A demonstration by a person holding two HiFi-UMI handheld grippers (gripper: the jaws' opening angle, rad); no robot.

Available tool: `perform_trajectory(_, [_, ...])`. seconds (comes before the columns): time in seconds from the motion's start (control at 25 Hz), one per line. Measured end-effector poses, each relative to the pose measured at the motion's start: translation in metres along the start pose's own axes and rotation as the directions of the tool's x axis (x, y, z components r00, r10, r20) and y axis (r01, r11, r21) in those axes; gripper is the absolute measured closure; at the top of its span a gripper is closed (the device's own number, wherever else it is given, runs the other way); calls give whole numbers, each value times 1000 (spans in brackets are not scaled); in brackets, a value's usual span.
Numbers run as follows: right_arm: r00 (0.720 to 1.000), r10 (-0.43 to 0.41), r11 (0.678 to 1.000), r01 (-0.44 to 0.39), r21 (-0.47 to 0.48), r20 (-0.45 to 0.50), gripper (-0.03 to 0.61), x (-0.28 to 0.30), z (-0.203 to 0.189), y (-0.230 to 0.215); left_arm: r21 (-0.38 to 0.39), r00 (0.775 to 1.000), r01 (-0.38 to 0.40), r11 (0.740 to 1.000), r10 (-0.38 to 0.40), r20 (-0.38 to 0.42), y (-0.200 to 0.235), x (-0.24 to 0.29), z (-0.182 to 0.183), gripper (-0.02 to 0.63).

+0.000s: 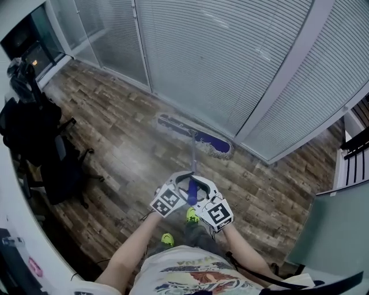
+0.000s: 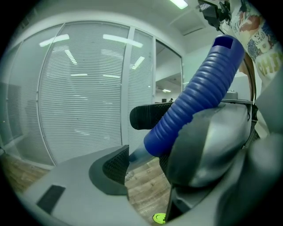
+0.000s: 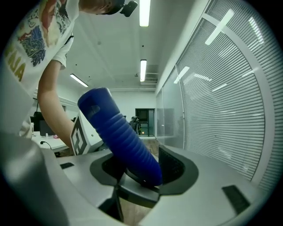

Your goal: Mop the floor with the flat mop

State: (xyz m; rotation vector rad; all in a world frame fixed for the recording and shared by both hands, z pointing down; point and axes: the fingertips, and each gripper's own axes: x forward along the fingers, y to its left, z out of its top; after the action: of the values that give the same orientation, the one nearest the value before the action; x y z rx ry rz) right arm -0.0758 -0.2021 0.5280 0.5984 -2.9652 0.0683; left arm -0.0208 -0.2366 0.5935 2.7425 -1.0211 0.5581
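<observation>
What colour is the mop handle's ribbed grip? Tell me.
The ribbed grip is blue, clearest in the right gripper view.

Flat mop (image 1: pixel 196 137): its blue-purple pad lies flat on the wood-plank floor (image 1: pixel 115 155), along the foot of the blind-covered glass wall (image 1: pixel 230 52). Thin pole (image 1: pixel 193 158) slants up toward me, with a ribbed blue grip (image 2: pixel 194 95) at its top.

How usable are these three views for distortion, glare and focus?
Head view: strong fisheye bows the blinds; the mop head is clear, and the floor beside it carries a pale sheen. Left gripper view: bright streaks glare on the glass wall; the blue handle grip stays crisp. Right gripper view: black vignette at the corners, ceiling strip lights blown out.
</observation>
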Motion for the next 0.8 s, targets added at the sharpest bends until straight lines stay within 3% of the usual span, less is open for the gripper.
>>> perform_trajectory(0.56, [998,58,996,-60,-59,-33,374,-67,-17,244,39,1000,6,999,-6,17,-170,-171,-77,426])
perform_trajectory(0.8, [995,90,996,-90,5,-32,374,-120,-14,312,66,1000,-3,998,3,-11,-245,-207,-85,428])
